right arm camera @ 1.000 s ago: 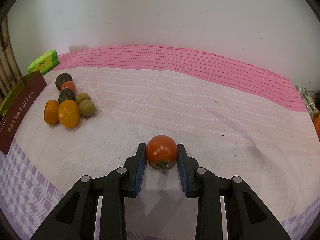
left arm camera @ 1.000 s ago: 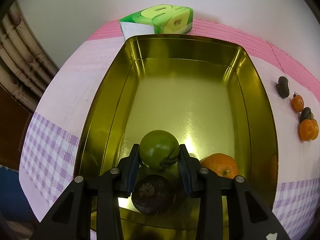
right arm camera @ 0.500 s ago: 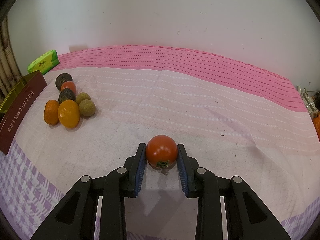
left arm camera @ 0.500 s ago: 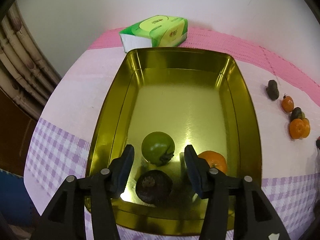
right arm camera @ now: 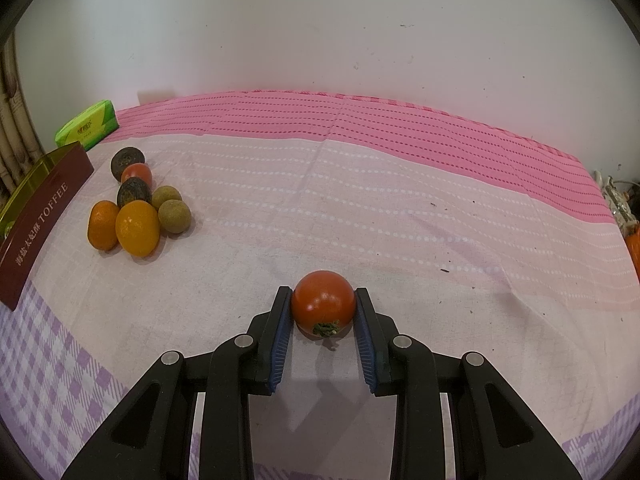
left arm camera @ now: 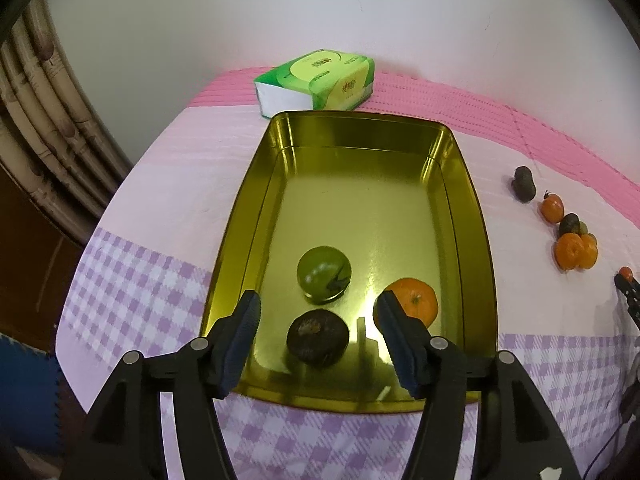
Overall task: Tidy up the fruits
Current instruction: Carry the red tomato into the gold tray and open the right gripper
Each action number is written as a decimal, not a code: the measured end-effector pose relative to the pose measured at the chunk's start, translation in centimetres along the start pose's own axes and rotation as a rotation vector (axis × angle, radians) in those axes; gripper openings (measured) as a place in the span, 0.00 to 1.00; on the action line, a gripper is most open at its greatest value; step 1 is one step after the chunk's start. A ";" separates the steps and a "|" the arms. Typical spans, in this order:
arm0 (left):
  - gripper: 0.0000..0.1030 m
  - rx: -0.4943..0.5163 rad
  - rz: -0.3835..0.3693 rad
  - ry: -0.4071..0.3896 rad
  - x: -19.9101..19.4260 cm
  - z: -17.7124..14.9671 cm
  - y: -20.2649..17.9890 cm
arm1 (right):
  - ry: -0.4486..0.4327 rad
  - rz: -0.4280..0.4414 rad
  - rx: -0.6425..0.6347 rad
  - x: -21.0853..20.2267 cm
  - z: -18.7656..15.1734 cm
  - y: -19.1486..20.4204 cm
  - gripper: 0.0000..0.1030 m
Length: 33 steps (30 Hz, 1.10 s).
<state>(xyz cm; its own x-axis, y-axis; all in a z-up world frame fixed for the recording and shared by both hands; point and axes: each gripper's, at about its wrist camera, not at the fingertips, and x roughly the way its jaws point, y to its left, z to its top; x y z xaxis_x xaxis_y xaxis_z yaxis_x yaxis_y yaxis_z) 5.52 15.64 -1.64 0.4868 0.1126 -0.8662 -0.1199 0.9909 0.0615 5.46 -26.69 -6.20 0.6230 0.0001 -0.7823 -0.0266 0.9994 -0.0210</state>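
Observation:
A gold tin (left arm camera: 472,216) holds a green tomato (left arm camera: 323,274), a dark round fruit (left arm camera: 317,336) and an orange (left arm camera: 416,302). My left gripper (left arm camera: 316,310) is open and empty above the tin's near end. My right gripper (right arm camera: 322,303) is shut on a red tomato (right arm camera: 322,300) just above the cloth. A cluster of loose fruits (right arm camera: 136,220) lies on the cloth by the tin's side (right arm camera: 44,204); it also shows in the left wrist view (left arm camera: 572,248).
A green tissue pack (left arm camera: 320,80) lies behind the tin, near the wall. A rattan chair (left arm camera: 44,128) stands off the table's left edge. Cables and small items (right arm camera: 616,204) sit at the far right edge.
My left gripper opened, released the green tomato into the tin, and pulled back and up. The right gripper with the red tomato has not moved.

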 end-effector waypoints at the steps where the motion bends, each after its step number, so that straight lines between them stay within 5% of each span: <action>1: 0.56 -0.002 0.002 -0.005 -0.2 -0.2 0.1 | 0.000 0.000 0.001 0.0 0.0 0.0 0.31; 8: 0.57 -0.011 0.002 -0.030 -1.4 -0.9 1.1 | 0.003 -0.005 0.006 0.1 0.1 0.0 0.31; 14: 0.68 -0.009 0.047 -0.043 -2.2 -1.6 1.7 | 0.012 -0.018 0.014 0.2 0.3 0.2 0.30; 27: 0.68 -0.072 0.064 -0.035 -2.7 -2.6 4.0 | 0.040 -0.026 0.018 -0.1 0.9 0.8 0.30; 33: 0.68 -0.103 0.068 -0.041 -3.2 -3.2 4.9 | -0.002 0.041 -0.010 -2.6 2.5 3.2 0.30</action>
<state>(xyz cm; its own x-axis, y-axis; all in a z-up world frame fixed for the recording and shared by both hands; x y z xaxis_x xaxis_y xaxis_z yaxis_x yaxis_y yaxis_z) 0.57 19.93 -0.20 0.5095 0.1847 -0.8404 -0.2408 0.9683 0.0668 5.67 -23.41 -2.69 0.6228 0.0414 -0.7813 -0.0600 0.9982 0.0050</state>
